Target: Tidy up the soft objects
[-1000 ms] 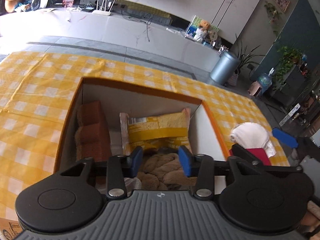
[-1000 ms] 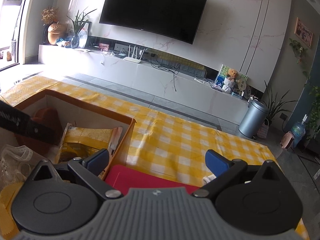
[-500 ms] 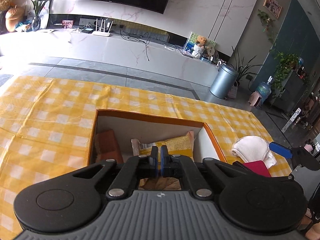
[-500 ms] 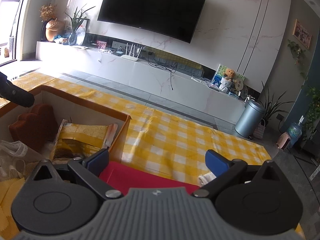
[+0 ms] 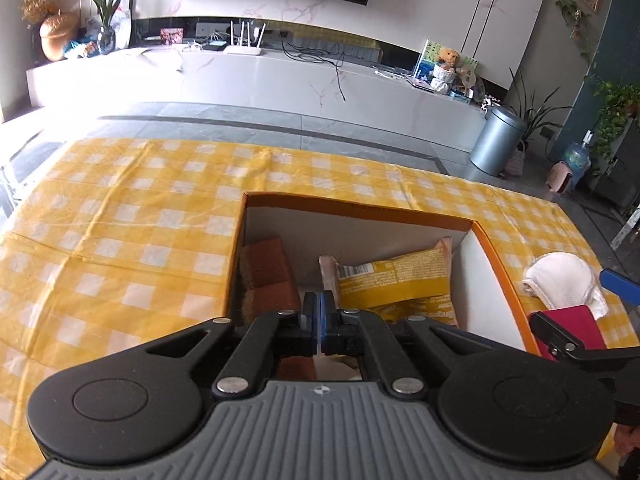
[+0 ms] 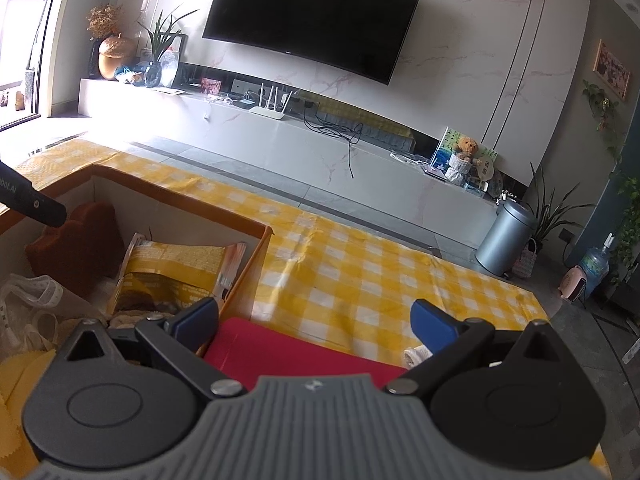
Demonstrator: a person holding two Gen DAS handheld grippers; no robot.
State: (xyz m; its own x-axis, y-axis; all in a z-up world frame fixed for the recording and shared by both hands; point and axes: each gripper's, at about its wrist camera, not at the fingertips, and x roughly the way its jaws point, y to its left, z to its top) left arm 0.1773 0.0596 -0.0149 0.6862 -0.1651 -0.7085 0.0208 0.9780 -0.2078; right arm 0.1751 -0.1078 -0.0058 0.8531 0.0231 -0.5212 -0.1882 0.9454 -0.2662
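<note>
Pressed together with nothing between them, the left gripper [image 5: 320, 316] hangs over the orange-rimmed box [image 5: 498, 268], which holds a yellow snack bag [image 5: 394, 280] and a brown plush [image 5: 266, 268]. Spread wide, the right gripper [image 6: 316, 322] straddles a red cloth [image 6: 288, 350]; a white rolled cloth [image 5: 560, 280] lies at 3 o'clock of the box.

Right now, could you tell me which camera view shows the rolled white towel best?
The left wrist view: the white towel lies in full sight on the checked cloth beside the box. The right wrist view shows only its end behind a blue finger.
</note>
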